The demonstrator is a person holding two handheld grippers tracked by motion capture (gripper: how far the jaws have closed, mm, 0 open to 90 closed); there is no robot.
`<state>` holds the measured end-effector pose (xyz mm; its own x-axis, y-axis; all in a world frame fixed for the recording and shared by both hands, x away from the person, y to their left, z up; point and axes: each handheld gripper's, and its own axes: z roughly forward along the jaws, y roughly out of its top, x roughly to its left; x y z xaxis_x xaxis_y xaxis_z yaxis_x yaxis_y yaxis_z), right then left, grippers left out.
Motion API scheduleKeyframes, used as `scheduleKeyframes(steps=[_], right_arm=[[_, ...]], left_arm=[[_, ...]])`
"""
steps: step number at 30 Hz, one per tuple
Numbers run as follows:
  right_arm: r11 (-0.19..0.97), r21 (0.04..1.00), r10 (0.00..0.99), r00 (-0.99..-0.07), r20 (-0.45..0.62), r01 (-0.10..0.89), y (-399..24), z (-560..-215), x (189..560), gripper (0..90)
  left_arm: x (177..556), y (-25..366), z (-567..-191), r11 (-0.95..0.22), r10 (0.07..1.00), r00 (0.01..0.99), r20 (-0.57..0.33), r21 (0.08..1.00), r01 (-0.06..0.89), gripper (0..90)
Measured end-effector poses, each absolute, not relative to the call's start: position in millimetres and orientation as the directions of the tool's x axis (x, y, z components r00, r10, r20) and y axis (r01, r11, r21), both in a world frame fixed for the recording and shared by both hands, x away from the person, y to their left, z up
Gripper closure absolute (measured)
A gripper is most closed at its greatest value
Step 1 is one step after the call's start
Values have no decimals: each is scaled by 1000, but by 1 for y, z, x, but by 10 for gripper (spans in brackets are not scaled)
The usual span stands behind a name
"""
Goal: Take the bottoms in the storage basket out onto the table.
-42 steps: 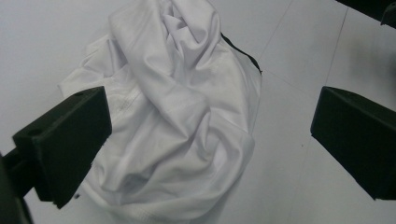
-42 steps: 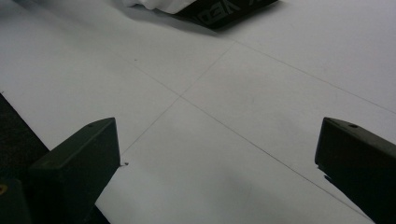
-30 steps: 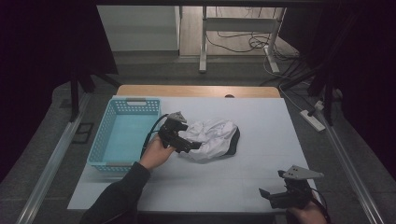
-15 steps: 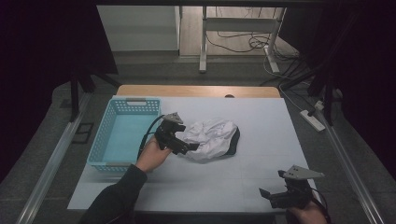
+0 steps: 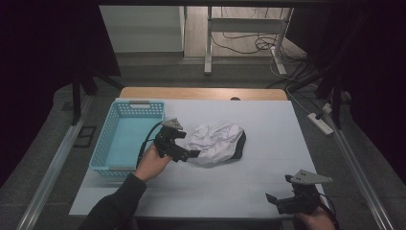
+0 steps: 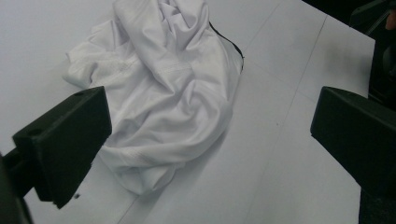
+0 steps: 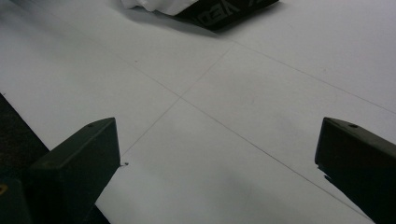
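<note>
We see the cloth [image 5: 216, 142], white and crumpled with a black edge, lying in a heap near the middle of the counter [image 5: 268, 124], just to the right of the basket [image 5: 125, 139]. In the left claw's view the cloth [image 6: 163, 88] sits ahead of the jaws and partly between them, its folds piled up and its lower edge close to the left jaw; we cannot tell whether that jaw touches it. A thin black rim shows along the cloth's far side there.

Our left claw [image 5: 187, 152] is held at the cloth's left edge, between the basket and the heap, with its jaws spread wide and nothing clamped in them. The left hand [image 5: 152, 164] grips it from below, and a black cable loops from it toward the basket.

Our right claw [image 5: 275, 201] is at the counter's near right corner, well apart from the cloth. Its jaws also stand wide open over bare counter. In its own view the cloth's black edge [image 7: 224, 14], with pale lettering on it, lies far ahead at the top.

The basket is light blue, with latticed walls, and stands at the counter's left side.
</note>
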<state>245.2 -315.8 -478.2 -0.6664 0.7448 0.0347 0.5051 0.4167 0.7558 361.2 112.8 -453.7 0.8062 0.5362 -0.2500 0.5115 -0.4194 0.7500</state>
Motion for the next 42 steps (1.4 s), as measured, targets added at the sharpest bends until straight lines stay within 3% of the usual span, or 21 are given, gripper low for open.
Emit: scheduleKeyframes(steps=[42], right_arm=[[415, 759, 750, -661, 28, 503, -316, -478, 245, 4]], left_arm=[[317, 153, -462, -343, 574, 770, -277, 773, 534, 0]])
